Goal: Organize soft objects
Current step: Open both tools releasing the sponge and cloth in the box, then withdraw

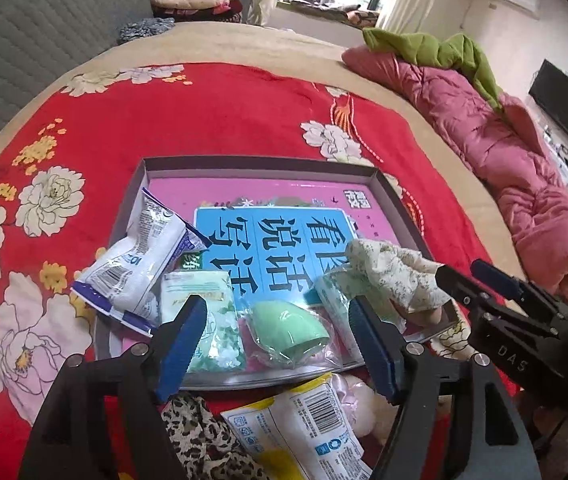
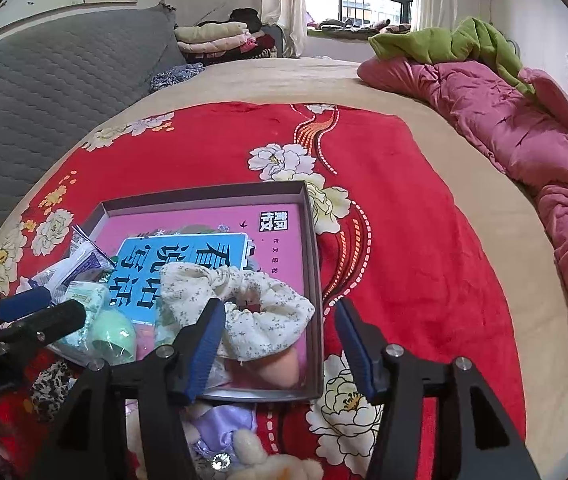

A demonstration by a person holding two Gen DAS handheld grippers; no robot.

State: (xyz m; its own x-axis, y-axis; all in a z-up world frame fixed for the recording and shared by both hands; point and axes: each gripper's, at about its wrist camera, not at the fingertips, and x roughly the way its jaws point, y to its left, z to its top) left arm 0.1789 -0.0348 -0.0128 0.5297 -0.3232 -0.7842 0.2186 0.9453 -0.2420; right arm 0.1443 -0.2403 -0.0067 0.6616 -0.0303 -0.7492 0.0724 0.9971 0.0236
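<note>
A shallow grey box (image 1: 260, 164) lies on the red flowered blanket with a pink and blue book flat inside. My left gripper (image 1: 280, 340) hangs open over its near edge, above a green sponge in a clear bag (image 1: 290, 330). A green tissue pack (image 1: 204, 316) and a white and blue packet (image 1: 140, 268) lie to its left. My right gripper (image 2: 280, 348) is open, straddling the box's right wall (image 2: 316, 312); the floral scrunchie (image 2: 244, 304) rests in the box by its left finger, free of the pads. A peach sponge (image 2: 280, 368) sits beneath.
In front of the box lie a leopard-print cloth (image 1: 196, 432), a yellow and white packet (image 1: 304, 428) and a plush toy with a purple bow (image 2: 224, 424). A pink quilt (image 2: 524, 132) with a green blanket (image 2: 444, 44) runs along the right. A grey headboard (image 2: 44, 92) stands left.
</note>
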